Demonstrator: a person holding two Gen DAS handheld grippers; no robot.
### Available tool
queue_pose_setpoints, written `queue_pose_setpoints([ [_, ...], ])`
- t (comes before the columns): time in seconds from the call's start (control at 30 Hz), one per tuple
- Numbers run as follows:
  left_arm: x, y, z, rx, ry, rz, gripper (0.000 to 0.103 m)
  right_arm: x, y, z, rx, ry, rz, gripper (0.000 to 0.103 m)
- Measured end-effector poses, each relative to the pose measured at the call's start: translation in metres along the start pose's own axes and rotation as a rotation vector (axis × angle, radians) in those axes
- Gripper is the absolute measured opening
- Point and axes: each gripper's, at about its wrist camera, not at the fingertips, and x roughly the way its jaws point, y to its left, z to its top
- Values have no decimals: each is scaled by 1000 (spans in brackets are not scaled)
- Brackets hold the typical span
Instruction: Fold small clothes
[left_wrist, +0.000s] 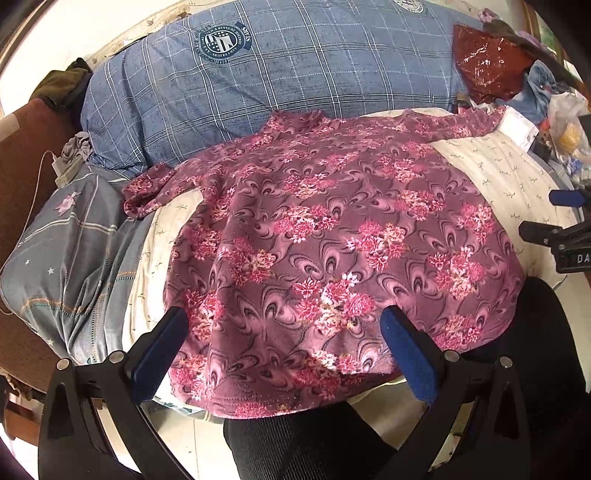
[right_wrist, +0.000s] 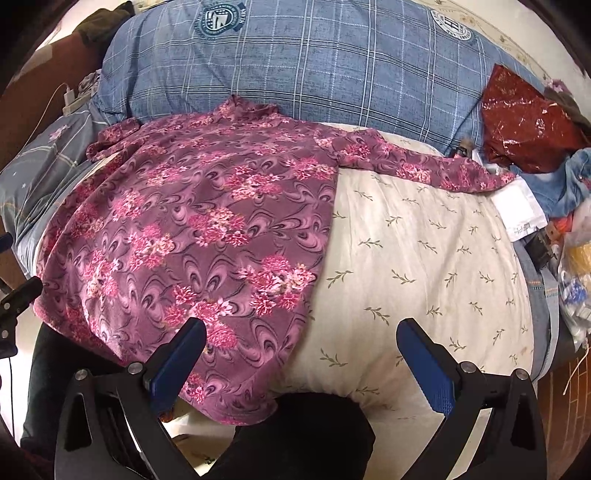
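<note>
One floral top (left_wrist: 332, 236) lies flat on the cream quilt (right_wrist: 424, 258), front spread wide, so that, I judge, its sleeves can be turned in first. My left gripper (left_wrist: 284, 347) hovers over the hem at 6 o'clock, fingers wide apart and holding nothing, placed to take that edge. My right gripper (right_wrist: 301, 363), likewise spread and empty, straddles the top's right edge: one finger over cloth, the other over bare quilt. Two sleeves show: the left sleeve (left_wrist: 147, 192) bunched at 9 o'clock, the right sleeve (right_wrist: 417, 162) stretched toward 2 o'clock. One blue checked pillow (right_wrist: 314, 70) sits at 12 o'clock; one red bag (right_wrist: 528, 110) lies beyond the right sleeve.
</note>
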Motion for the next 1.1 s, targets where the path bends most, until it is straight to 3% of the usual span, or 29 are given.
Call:
queue_pose_setpoints([
  [0.47, 9, 1, 15, -1, 12, -27, 103, 9, -6, 1, 13, -7, 42, 103],
  [0.77, 17, 7, 26, -24, 22, 1, 103, 11, -21, 2, 73, -26, 38, 103],
  [1.1, 38, 12, 27, -65, 83, -20, 103, 12, -30, 2, 98, -33, 28, 103],
])
